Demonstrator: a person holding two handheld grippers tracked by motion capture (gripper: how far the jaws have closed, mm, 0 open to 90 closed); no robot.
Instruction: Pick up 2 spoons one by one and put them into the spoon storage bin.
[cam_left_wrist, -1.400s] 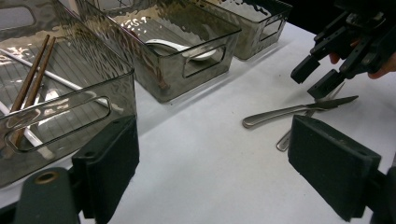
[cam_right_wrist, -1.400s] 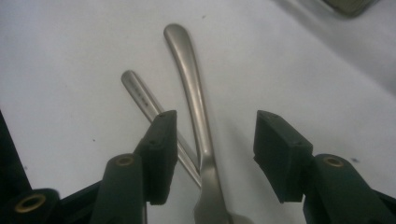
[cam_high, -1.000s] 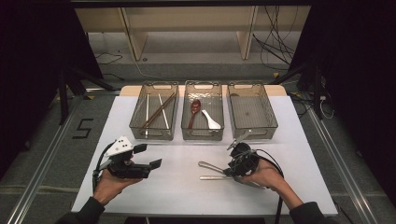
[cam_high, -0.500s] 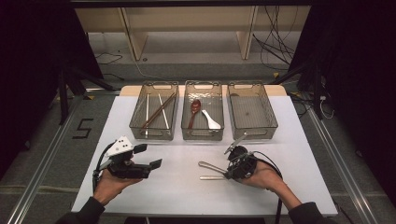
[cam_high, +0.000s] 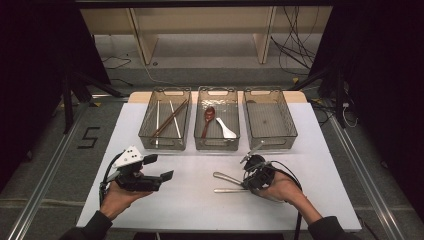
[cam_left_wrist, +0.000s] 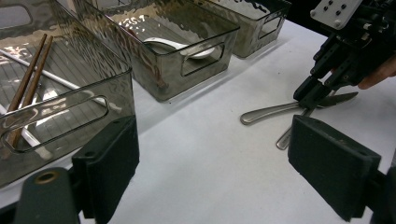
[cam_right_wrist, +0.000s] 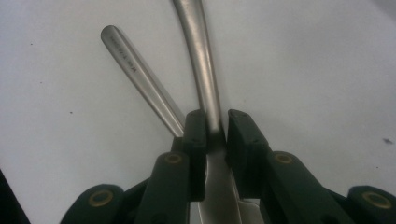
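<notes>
Three bins (cam_high: 217, 145) on white table (cam_high: 320, 165)

The white table (cam_high: 200, 200) is brightly lit from above, the surroundings are dark; the near jaws look soft and blurred.

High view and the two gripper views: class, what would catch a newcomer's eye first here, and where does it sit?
First, the three clear bins in a row at the far side of the white table, the left one holding chopsticks. Next, nearer the person, the right gripper with its jaws closed around a metal knife lying on the table, a second metal utensil beside it. The left gripper is open and holds nothing.
</notes>
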